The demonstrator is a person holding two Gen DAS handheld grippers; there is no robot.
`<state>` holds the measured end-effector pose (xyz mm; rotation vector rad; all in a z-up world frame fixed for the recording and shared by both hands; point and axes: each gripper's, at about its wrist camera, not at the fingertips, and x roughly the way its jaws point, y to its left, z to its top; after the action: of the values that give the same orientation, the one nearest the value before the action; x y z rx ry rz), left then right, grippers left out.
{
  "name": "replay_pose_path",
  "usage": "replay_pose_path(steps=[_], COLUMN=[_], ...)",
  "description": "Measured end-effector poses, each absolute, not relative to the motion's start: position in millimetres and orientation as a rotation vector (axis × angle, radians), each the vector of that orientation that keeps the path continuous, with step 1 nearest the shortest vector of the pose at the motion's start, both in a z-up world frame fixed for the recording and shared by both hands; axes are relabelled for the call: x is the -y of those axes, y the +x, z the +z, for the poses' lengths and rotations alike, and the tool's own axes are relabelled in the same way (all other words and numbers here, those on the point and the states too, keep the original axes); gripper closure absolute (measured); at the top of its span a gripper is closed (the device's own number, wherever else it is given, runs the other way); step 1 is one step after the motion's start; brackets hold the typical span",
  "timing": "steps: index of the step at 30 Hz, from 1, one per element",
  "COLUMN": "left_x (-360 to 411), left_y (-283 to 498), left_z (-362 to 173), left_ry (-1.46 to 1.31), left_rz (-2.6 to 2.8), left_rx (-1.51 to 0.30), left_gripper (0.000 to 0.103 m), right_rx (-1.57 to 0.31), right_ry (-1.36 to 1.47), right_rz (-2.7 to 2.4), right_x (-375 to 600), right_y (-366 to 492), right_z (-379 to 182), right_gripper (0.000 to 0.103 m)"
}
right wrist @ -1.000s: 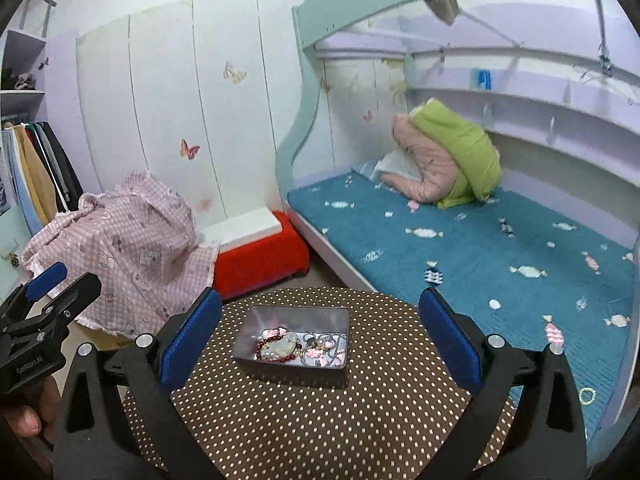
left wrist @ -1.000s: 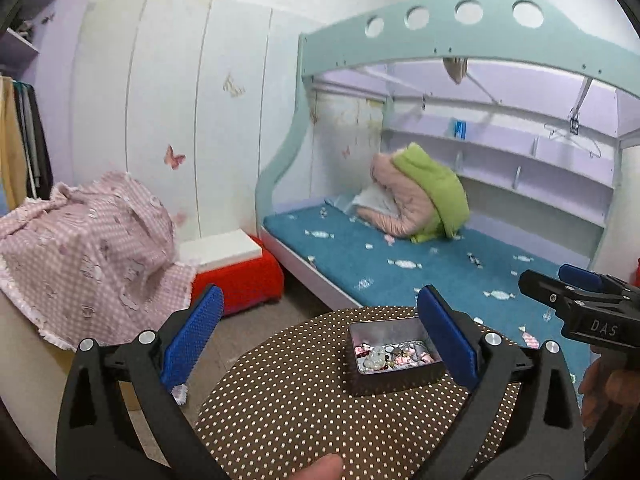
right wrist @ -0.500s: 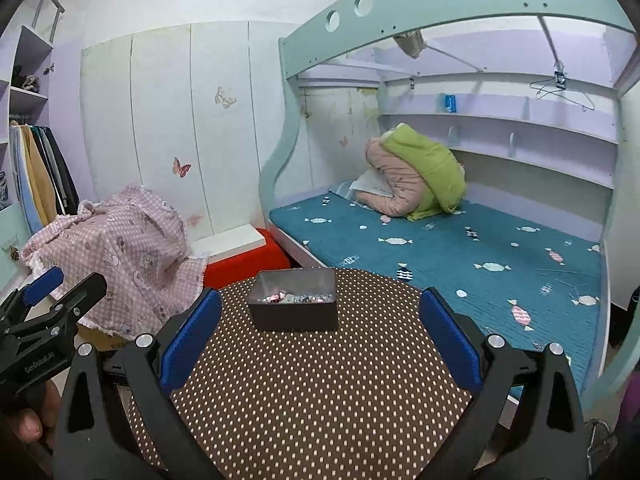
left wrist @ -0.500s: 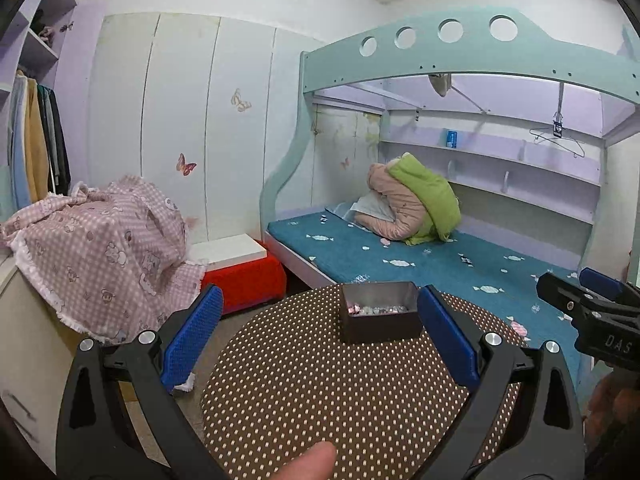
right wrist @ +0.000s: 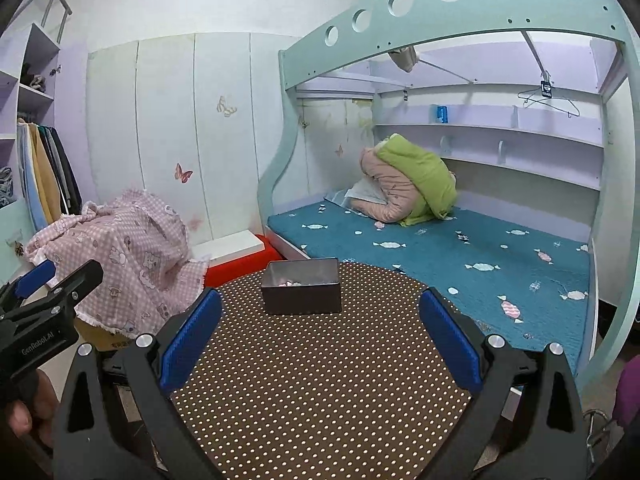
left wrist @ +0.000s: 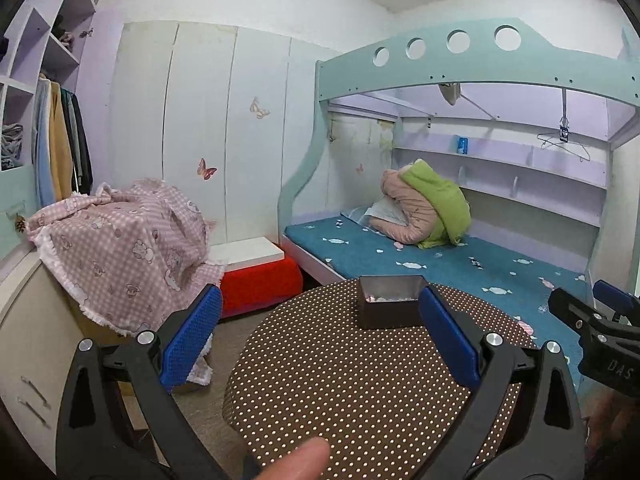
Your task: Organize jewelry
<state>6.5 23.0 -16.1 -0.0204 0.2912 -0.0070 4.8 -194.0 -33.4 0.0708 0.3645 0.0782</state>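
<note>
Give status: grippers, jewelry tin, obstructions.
Left gripper open, empty. Right gripper open, empty. Jewelry tin at far edge of dotted round table, untouched. Nothing between grippers and tin.

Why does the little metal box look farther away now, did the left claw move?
Yes. The left claw pulled back and tilted up: the tin box on the dotted table looks farther off, and more ceiling shows above the bunk bed.

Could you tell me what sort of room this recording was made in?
Most likely a child's bedroom: a bunk bed with a candy-print blue mattress, butterfly stickers on pale wardrobe doors, and clothes hanging in an open closet. The jewelry tin sits on a small polka-dot table.
</note>
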Motion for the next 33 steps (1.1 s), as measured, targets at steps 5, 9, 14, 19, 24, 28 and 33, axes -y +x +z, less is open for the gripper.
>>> replay_pose_path(steps=[5,9,14,19,24,28,33], left_x=[-28.1,-25.4,-25.2,-21.7,-23.2,-23.7,-28.9], left_y=[2.1,-0.1,-4.0,-9.2,-12.5,-14.1,-14.7], left_z=[-23.2,-27.5,-27.1,-26.0,-23.3,-22.5,-20.8], left_ry=[-0.027,-0.002,0.004,0.028,0.024,0.018,-0.01], left_rz=[-0.012,-0.017,-0.019,0.0,-0.004,-0.006,-0.035], left_rx=[-0.319,-0.331,-0.32,-0.299,-0.292,-0.29,-0.304], left_gripper=[0.005,0.005,0.005,0.005,0.005,0.005,0.005], right_rx=[-0.37,-0.369,-0.365,-0.367,-0.365,-0.365,-0.368], right_ry=[0.059,0.051,0.044,0.036,0.033,0.031,0.029], right_rz=[0.073,0.073,0.067,0.07,0.074,0.072,0.069], right_x=[188.2,184.7,182.8,181.0,179.0,177.6,174.8], right_y=[0.9,-3.2,-2.6,-4.6,-5.9,-7.0,-6.5], right_z=[-36.1,-38.0,-37.2,-37.0,-37.9,-38.7,-40.1], right_gripper=[0.008,0.008,0.008,0.008,0.008,0.008,0.008])
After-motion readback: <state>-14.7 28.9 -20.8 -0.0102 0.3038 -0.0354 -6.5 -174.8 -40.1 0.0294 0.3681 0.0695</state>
